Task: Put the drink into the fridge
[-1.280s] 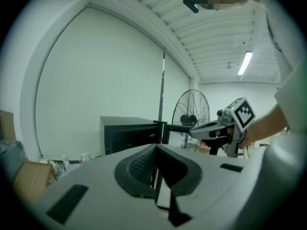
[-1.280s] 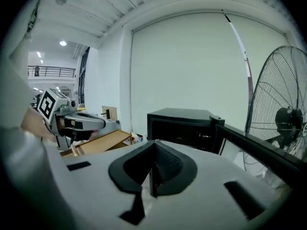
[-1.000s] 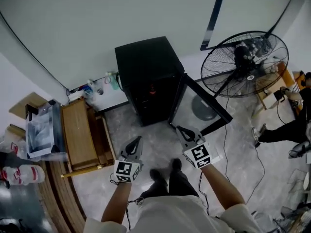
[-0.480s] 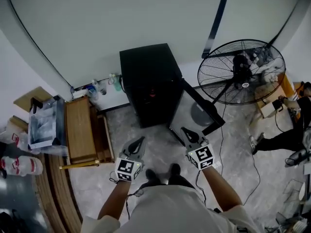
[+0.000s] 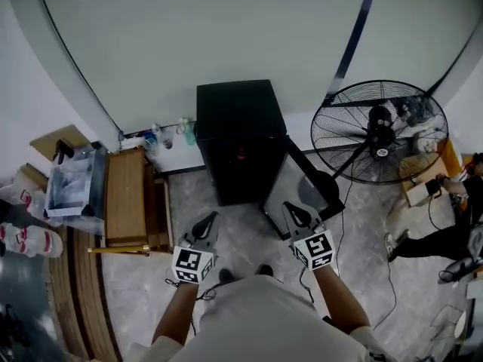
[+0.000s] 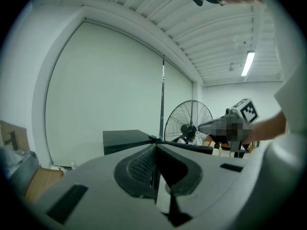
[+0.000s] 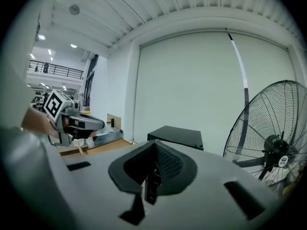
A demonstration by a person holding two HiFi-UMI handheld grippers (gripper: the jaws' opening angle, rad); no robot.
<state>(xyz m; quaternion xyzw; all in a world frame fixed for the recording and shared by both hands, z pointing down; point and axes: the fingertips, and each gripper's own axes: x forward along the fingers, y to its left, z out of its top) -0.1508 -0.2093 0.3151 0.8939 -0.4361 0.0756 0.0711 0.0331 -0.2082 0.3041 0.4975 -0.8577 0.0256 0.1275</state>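
The person holds the left claw [image 5: 208,219] and the right claw [image 5: 291,209] out in front, side by side and well apart, both tilted slightly below level. In its own view, each claw is clenched, its pads pressed together at the tip with nothing between them.

Straight ahead of both claws, across a bare stretch of grey floor [image 5: 241,225], stands the black fridge [image 5: 240,119] against the pale wall. Its glass door [image 5: 315,167] is swung open toward the right claw's side, with its lower corner close to that claw's tip. Inside the fridge's open front, a small red thing [image 5: 241,154] shows in the dark. It may be the drink, though it is too small to tell; neither claw carries a drink.

Beyond the right claw and further to its right stands a large round fan [image 5: 377,130]. To the left of the left claw sits a low wooden table [image 5: 124,194] with a clear plastic box [image 5: 72,191] just beside it. A few small bottles [image 5: 170,133] stand by the wall between the table and the fridge.
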